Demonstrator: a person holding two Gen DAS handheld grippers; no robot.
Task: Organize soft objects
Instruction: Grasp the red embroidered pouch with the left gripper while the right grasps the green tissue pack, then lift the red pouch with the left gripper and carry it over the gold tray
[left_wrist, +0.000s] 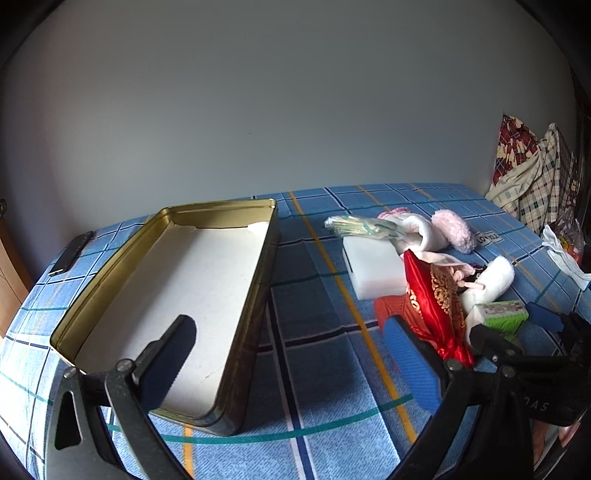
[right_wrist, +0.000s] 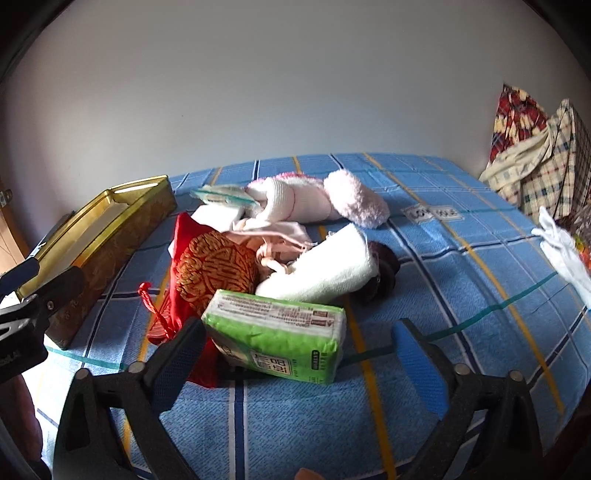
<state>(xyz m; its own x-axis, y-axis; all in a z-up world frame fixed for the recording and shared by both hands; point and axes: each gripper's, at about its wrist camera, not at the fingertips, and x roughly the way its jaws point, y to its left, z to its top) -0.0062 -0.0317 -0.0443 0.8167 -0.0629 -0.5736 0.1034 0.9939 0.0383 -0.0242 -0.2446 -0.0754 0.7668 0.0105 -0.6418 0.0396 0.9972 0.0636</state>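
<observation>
1. My right tool (right_wrist: 299, 354) has its fingers spread apart and empty, with the green tissue pack (right_wrist: 277, 339) lying on the bed (right_wrist: 461, 258) just ahead, between the pads.
2. My left tool (left_wrist: 291, 354) is spread wide too and grips nothing; its left pad hangs over the open gold tin (left_wrist: 177, 295), its right pad just beside the red pouch (left_wrist: 436, 306).
3. Behind the pack sits the soft pile: the pouch, a rolled white towel (right_wrist: 325, 269) and a pink fluffy thing (right_wrist: 354, 203), all touching.
4. Risk, as I judge it: the pack is slick plastic and tilted on the pouch, so closing on a corner could squirt it out or drag the pouch cord along.
5. The tools are near each other; swinging the pack toward the tin could clip the left one.
6. Only the left view shows the tin's bare white floor and a white foam block (left_wrist: 373, 269); only the right view shows the pack's printed face.
</observation>
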